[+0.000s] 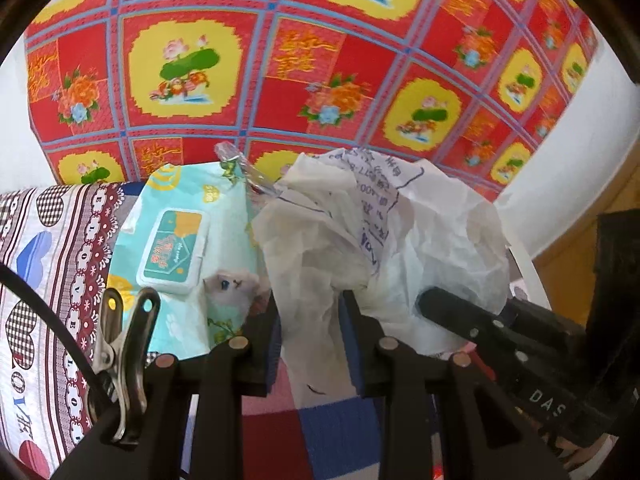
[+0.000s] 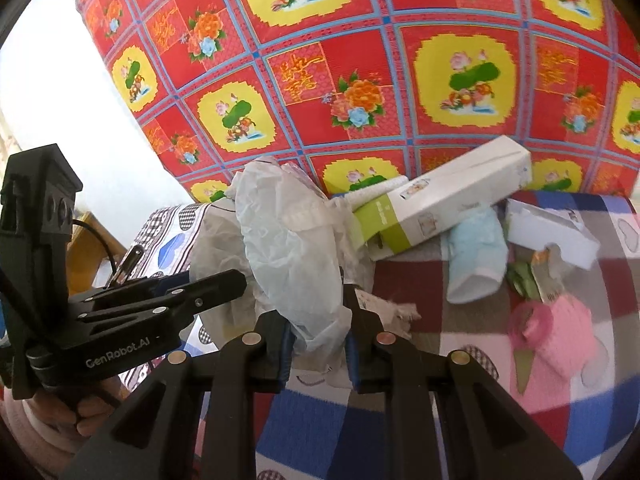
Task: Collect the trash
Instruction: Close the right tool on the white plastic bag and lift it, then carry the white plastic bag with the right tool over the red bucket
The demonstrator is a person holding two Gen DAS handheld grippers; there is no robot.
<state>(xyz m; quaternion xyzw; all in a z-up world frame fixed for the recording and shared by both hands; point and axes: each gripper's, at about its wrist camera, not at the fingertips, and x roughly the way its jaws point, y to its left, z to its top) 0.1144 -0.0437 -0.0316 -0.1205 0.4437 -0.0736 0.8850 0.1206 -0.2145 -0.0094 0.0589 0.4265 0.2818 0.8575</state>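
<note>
Left gripper clamps crumpled handwritten paper — it hides the wet-wipe pack's right side. Right gripper clamps a translucent plastic bag; contents indiscernible.

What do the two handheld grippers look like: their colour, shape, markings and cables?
Both the left gripper and the right gripper are black plastic with blue pads and round metal rivets. The left bears white lettering "GenRobot.AI", a black cable and a metal clip.
</note>
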